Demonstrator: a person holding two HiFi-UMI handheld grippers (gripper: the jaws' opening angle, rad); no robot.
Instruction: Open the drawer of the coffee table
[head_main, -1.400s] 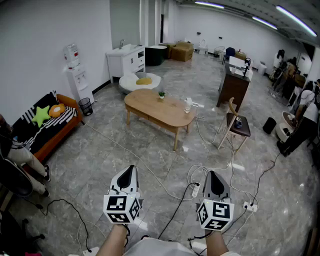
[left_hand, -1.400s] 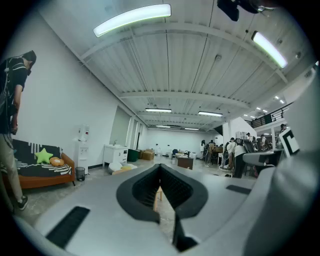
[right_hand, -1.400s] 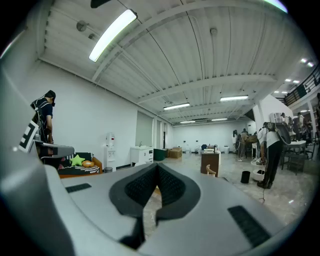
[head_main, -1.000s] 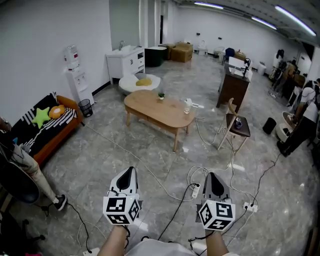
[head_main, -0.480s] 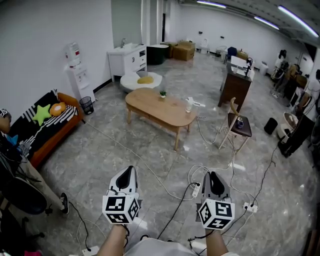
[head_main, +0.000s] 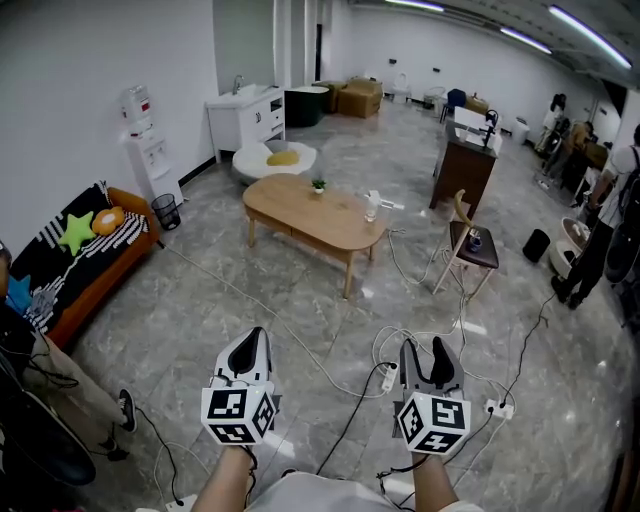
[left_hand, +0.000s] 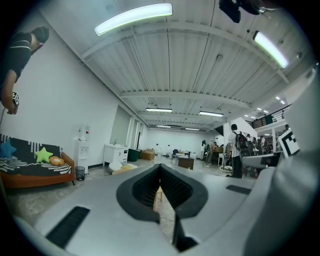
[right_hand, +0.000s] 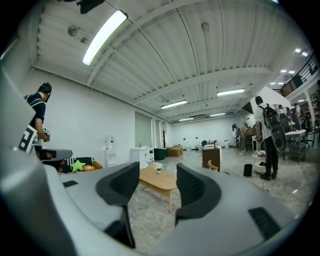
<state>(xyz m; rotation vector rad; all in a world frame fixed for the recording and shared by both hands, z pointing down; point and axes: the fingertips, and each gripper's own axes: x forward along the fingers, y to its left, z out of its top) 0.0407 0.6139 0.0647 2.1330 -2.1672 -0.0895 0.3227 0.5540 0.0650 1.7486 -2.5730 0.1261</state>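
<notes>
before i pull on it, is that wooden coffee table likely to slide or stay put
The coffee table probably stays put: its long oval wooden top looks fairly heavy. It might creep a little, since its slim legs stand on glossy floor tiles. The small potted plant on top looks light and could wobble.

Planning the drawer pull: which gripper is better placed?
Right, narrowly: the right gripper is empty, its jaws opening; the left gripper is shut. Both hang far from the coffee table.
</notes>
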